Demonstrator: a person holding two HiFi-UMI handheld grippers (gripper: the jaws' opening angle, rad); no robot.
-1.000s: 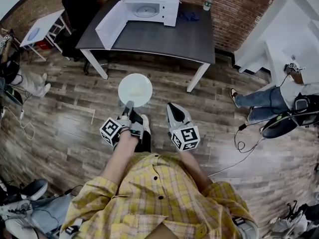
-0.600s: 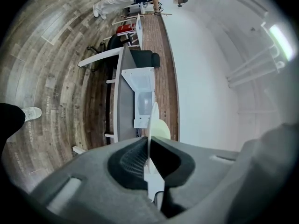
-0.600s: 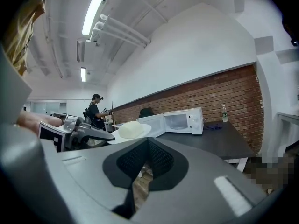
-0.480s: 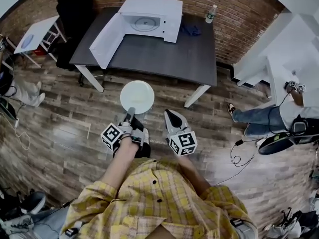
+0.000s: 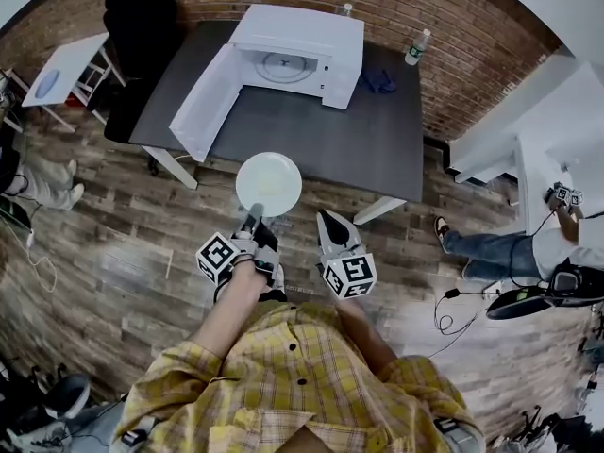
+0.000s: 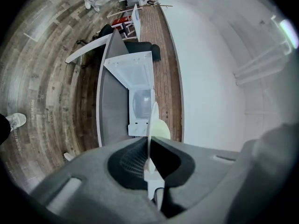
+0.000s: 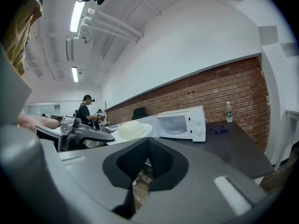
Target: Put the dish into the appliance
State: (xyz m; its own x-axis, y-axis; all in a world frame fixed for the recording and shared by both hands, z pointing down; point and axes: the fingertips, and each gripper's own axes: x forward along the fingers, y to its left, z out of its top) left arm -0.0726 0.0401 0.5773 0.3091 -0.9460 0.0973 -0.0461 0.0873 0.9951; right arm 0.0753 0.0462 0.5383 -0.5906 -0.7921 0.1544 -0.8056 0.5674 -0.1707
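Dish (image 5: 269, 183) is held by its rim in the closed jaws of the left gripper (image 5: 251, 217), seen edge-on between the pads in the left gripper view. It has been carried closer to the microwave (image 5: 297, 50): a second ago it hung over the floor (image 5: 113, 253) well short of it, and now it overlaps the near edge of the table (image 5: 377, 140) in front of the open door (image 5: 202, 102). The right gripper (image 5: 330, 223) is kept beside it, jaws shut on nothing. The approach is judged well advanced; insertion is not yet begun
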